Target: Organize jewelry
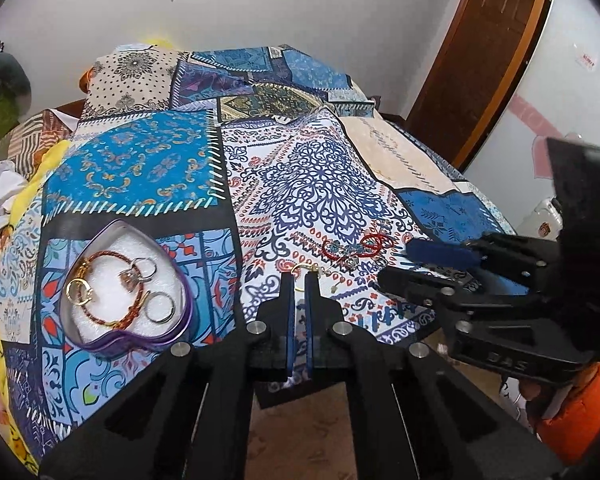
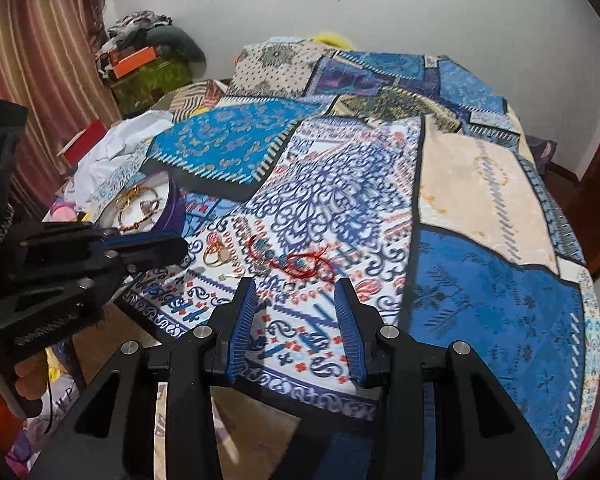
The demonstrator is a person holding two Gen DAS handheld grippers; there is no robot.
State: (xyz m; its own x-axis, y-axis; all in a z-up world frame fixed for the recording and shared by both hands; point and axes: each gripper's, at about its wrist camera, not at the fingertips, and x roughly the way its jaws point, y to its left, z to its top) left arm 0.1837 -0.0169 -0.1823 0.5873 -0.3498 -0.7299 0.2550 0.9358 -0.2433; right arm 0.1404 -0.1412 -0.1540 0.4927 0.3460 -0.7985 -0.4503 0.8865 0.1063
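The left gripper [image 1: 299, 280] sits at the bottom centre of the left wrist view, its two blue-lined fingers drawn close together with only a narrow slot between them. A thin gold ring [image 1: 300, 269] lies right at the fingertips; whether the fingers actually pinch it cannot be told. In the right wrist view the same gripper [image 2: 168, 246] enters from the left edge, reaching toward the gold ring [image 2: 214, 256] on the bed.

The right gripper [image 2: 296, 286] is at the lower centre of its own view, fingers spread wide with nothing between them, hovering over the near edge of the bed. In the left wrist view it [image 1: 400, 260] comes in from the right side.

Just beyond both grippers, in the middle of each view, a red cord bracelet [image 1: 360, 246] with small blue beads lies loose on the patchwork bedspread [image 1: 320, 168], with a few small silver pieces beside it.

At the lower left of the left wrist view stands a heart-shaped purple tin [image 1: 172, 330] lined with white foam. It holds a braided red bracelet [image 1: 112, 258], a gold ring, a ring with a stone [image 1: 130, 278] and a plain silver ring [image 1: 160, 308]. In the right wrist view the tin [image 2: 174, 206] sits at the middle left.

A brown door [image 1: 496, 40] fills the upper right of the left wrist view.
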